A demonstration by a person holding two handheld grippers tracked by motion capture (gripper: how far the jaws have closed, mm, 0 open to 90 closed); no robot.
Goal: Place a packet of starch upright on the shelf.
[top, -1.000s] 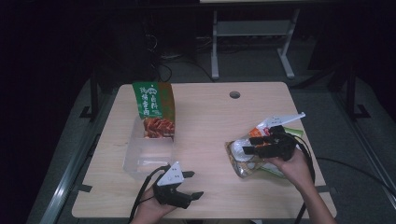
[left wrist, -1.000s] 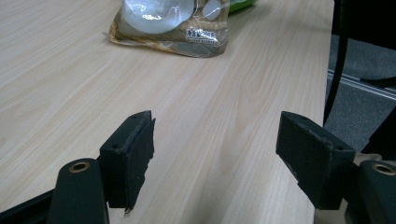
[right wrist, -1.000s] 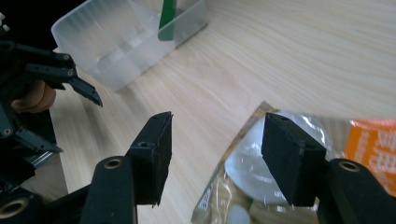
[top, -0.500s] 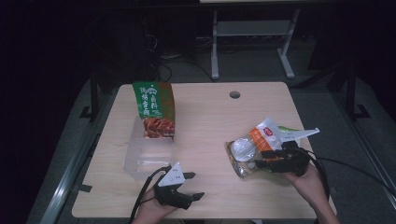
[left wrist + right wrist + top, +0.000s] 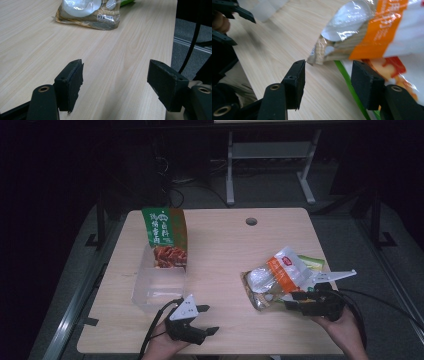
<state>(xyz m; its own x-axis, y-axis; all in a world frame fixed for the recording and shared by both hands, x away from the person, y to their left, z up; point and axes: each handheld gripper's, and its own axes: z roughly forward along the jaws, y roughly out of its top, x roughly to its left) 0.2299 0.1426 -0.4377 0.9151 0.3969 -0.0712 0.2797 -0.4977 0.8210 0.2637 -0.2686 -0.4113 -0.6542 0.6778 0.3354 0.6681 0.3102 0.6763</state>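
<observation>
Setting: a dim room; a pale wooden table [image 5: 220, 250] with a round cable hole near its far edge, and a metal-legged stand on the dark floor behind it.

High view. Far left of the table: a green snack bag [image 5: 165, 237], upright, its foot in a clear plastic box [image 5: 157, 287]. Near right: a heap of snack packets [image 5: 280, 277], topped by a white packet with an orange band; a brown-edged clear packet lies under it, and a green packet shows at the heap's far side. The left gripper [image 5: 202, 320] lies low at the near edge, just beside the box, jaws released and bare. The right gripper [image 5: 295, 301] is level at the heap's near right edge, pointing into it.

Left gripper view. Both black jaws stand wide apart over bare wood, nothing between them. The brown-edged packet [image 5: 87, 12] lies well ahead.

Right gripper view. Jaws apart, having just been closing a little; nothing pinched between them. The orange-banded packet [image 5: 382, 27] hangs just beyond the tips, with the green packet's edge [image 5: 347, 80] in the gap beneath.
</observation>
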